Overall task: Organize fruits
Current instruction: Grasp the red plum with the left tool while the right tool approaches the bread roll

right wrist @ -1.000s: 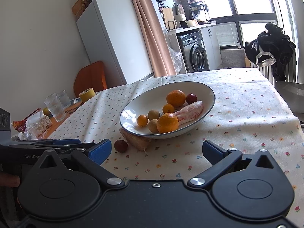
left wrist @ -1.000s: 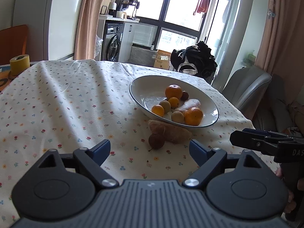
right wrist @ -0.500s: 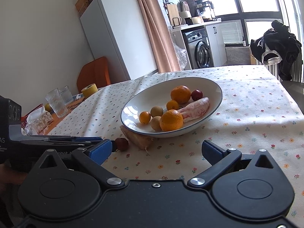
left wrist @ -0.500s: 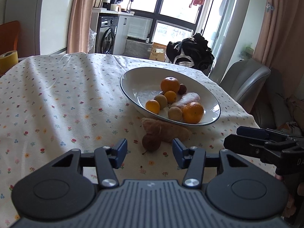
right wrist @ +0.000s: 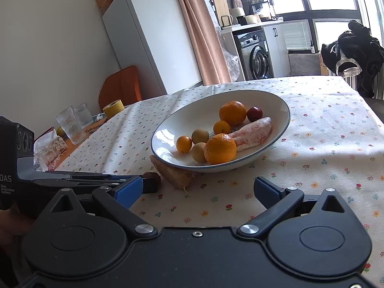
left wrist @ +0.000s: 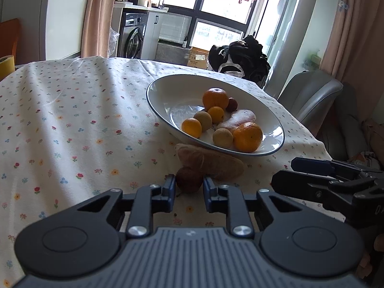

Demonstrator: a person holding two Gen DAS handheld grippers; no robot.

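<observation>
My left hand-held gripper [left wrist: 187, 189] brackets the dark red fruit [left wrist: 189, 179] on the worktop [left wrist: 72, 124], pads flanking it, contact unclear; bowl [left wrist: 276, 129] at one o'clock. Right hand-held gripper [right wrist: 196, 188] gapes empty.

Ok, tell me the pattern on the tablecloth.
The tablecloth is cream white, dotted with small flowers in red, blue and yellow. It shows best in the left wrist view.

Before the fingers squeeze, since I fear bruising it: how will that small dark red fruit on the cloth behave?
The dark red fruit looks round, so it could roll or slip. It looks small, so probably light. The left gripper fingers flank it closely; gentle pressure should do.
</observation>
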